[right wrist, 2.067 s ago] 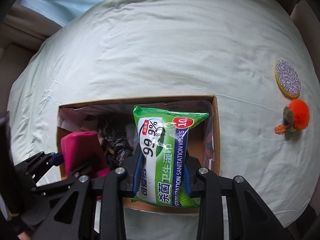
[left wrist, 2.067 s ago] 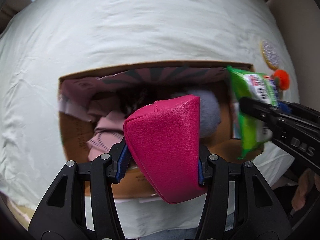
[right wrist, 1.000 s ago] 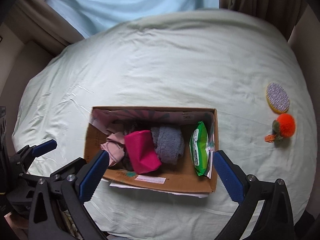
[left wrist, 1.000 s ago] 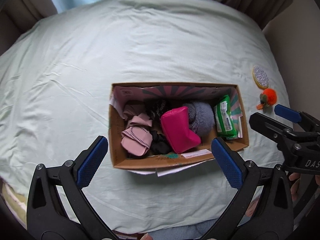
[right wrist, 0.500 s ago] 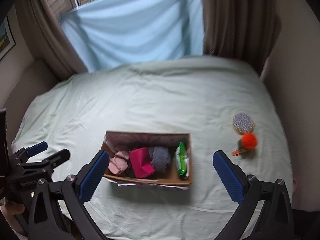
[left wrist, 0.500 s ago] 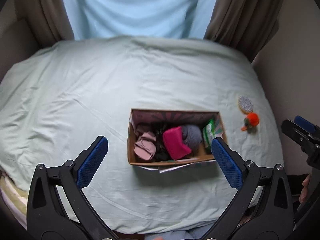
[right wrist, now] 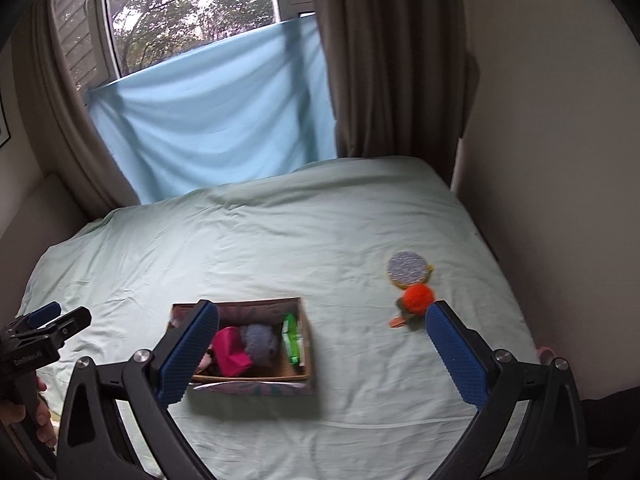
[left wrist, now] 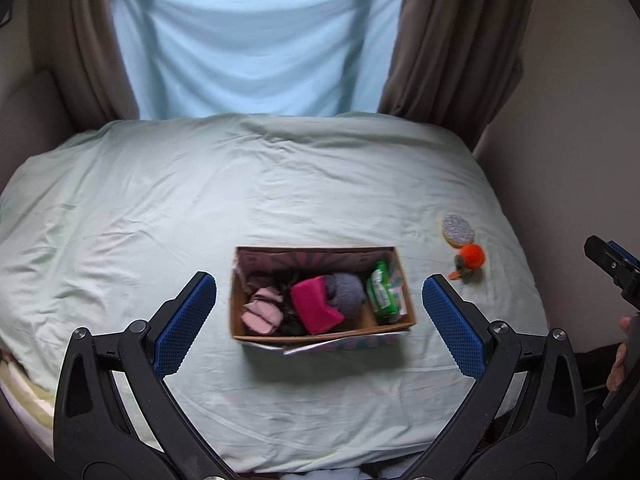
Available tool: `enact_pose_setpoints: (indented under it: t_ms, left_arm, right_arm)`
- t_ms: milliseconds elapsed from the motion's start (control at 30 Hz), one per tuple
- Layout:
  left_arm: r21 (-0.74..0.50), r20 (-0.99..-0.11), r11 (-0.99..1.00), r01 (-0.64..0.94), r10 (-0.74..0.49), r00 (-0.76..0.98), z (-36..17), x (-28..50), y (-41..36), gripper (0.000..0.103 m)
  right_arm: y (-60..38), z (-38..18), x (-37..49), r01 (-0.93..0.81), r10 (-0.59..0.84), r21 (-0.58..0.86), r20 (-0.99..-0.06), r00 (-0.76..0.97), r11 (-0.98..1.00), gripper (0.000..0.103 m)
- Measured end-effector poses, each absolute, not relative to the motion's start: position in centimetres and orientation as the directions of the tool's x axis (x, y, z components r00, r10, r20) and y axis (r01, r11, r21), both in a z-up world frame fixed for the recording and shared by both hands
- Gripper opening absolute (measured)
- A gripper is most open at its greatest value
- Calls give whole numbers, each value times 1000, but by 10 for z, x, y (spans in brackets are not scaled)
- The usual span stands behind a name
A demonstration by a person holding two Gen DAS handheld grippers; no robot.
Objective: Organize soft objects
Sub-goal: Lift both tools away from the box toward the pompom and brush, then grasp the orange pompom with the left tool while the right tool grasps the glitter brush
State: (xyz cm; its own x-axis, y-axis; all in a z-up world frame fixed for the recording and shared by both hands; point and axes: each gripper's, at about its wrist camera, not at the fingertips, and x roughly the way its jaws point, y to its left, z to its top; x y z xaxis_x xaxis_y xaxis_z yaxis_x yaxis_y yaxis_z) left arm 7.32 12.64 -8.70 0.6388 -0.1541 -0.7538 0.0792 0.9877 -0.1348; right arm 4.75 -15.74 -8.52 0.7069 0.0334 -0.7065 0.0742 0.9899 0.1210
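Note:
A cardboard box (left wrist: 256, 336) (right wrist: 256, 378) sits on the pale green bed. Inside it lie a magenta pouch (left wrist: 316, 306) (right wrist: 230, 350), a grey fuzzy item (left wrist: 347, 287) (right wrist: 260, 340), a green wipes pack (left wrist: 380, 290) (right wrist: 291, 338), pink cloth (left wrist: 262, 310) and dark fabric. An orange pompom (left wrist: 471, 257) (right wrist: 418, 298) and a round glittery pad (left wrist: 458, 230) (right wrist: 407, 268) rest on the sheet to the right of the box. My left gripper (left wrist: 318, 324) is open, high above and in front of the box. My right gripper (right wrist: 322, 354) is open too, held well back, with nothing between its fingers.
The bed sheet (left wrist: 280, 184) spreads wide around the box. A light blue cloth (left wrist: 256, 40) hangs over the window between brown curtains (right wrist: 384, 60). A wall (right wrist: 540, 120) borders the bed's right side. A hand (left wrist: 618, 364) holds the right gripper's handle.
Both grippers let go of the magenta pouch and the wipes pack into the box, opened, and pulled far back and up. The box now looks small in both views.

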Motion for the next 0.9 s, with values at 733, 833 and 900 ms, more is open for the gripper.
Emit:
enact_pose_setpoints:
  t_ms: [733,833,900]
  left_arm:
    - [-139,-751,954,266,-277,599,-123,144,-145,103]
    - [-154,-772,944,293,-300,560,-151,161,-176,103]
    - [-163,-780,936,311,-315,540,-172,173,-195,103]
  right_arm:
    - [-370,-123,147,-172,186,94,-725,663,981,103]
    - [-385,-147,173,-229,235,109,-728,644,967,103]
    - [-391,-165,191,-263,259,112,-731,631,958,103]
